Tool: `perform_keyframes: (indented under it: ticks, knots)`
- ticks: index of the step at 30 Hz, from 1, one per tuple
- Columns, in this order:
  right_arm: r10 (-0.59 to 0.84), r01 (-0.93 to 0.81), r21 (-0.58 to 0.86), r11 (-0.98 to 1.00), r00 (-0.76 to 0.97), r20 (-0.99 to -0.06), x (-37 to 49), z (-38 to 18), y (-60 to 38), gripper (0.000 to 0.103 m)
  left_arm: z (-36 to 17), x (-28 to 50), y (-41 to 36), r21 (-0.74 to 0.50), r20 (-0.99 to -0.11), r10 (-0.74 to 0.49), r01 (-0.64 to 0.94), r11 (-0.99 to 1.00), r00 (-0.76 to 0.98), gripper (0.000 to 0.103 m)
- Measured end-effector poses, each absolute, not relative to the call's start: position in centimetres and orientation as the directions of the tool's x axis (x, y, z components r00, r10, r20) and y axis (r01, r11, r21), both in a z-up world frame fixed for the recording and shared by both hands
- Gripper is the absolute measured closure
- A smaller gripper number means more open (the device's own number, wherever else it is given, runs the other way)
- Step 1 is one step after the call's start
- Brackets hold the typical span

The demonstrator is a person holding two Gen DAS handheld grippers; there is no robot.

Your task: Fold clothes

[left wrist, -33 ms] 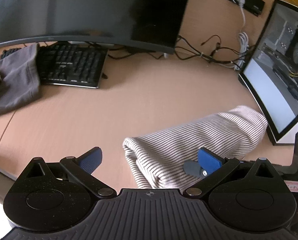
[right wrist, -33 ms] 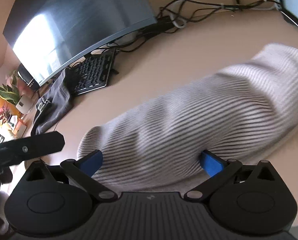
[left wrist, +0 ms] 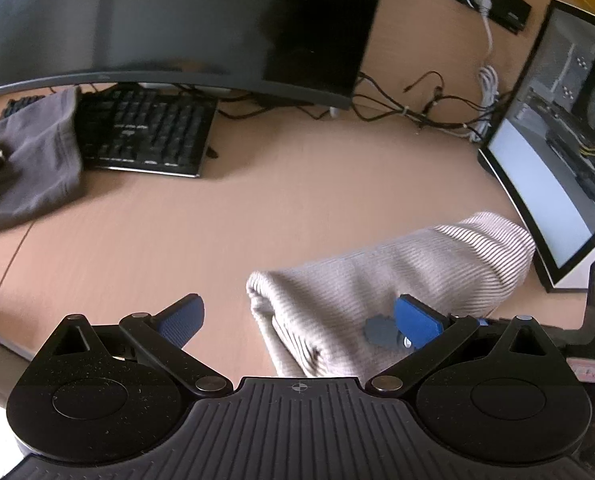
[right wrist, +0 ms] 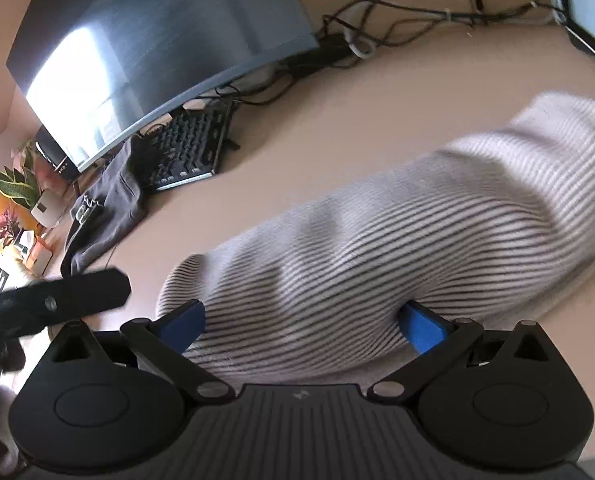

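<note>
Striped garment (right wrist: pixel 397 240) lies bunched on the counter (left wrist: pixel 217 240), near its front edge, folded end (left wrist: pixel 265 292) leftward. Right gripper (right wrist: pixel 303 320) fingers apart, straddling the cloth; blurry. Left gripper (left wrist: pixel 297 316) fingers apart, right pad (left wrist: pixel 415 320) over the cloth, left over bare counter. Only left view shows the lit monitor (left wrist: pixel 557 168) just beside the garment; only right view shows plants (right wrist: pixel 17 192) at the far left corner. Keyboard (left wrist: pixel 145 136), grey cloth (left wrist: pixel 29 168) well apart.
</note>
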State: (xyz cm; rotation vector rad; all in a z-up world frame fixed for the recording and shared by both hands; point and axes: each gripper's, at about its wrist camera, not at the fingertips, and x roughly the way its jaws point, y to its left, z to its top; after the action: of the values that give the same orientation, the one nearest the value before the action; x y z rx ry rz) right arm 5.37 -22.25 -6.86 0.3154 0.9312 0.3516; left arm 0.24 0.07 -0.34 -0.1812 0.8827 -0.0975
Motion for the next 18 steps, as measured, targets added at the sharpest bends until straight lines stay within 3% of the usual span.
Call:
perform_keyframes:
  ticks: [4,8,13,16,18]
  knots:
    - [0.499,-0.184,0.486,0.854,0.554,-0.667,4.0,-5.8,-23.0,0.0,-1.1,0.8,0.2,-0.234,-0.759,-0.204,0.033,0.972,0.618,0.0]
    - [0.332,-0.126,0.323,0.938,0.589,-0.737,4.4,-3.6,-23.4,0.0,-1.9,1.4,0.4,-0.27,-0.758,-0.248,0.056,0.961,0.603,0.0]
    - [0.062,0.01,0.096,0.995,0.7,-0.712,5.9,-2.8,-26.5,0.0,-3.0,2.2,0.1,-0.305,-0.764,-0.302,0.093,0.948,0.57,0.0]
    - [0.001,0.098,0.107,0.989,0.734,-0.679,7.3,-3.7,-29.1,0.002,-4.8,2.9,-1.6,-0.286,-0.797,-0.311,0.129,0.949,0.518,0.0]
    - [0.038,0.107,0.171,0.979,0.735,-0.677,8.3,-5.0,-30.3,0.013,-5.9,3.5,-2.5,-0.279,-0.817,-0.307,0.131,0.951,0.489,0.0]
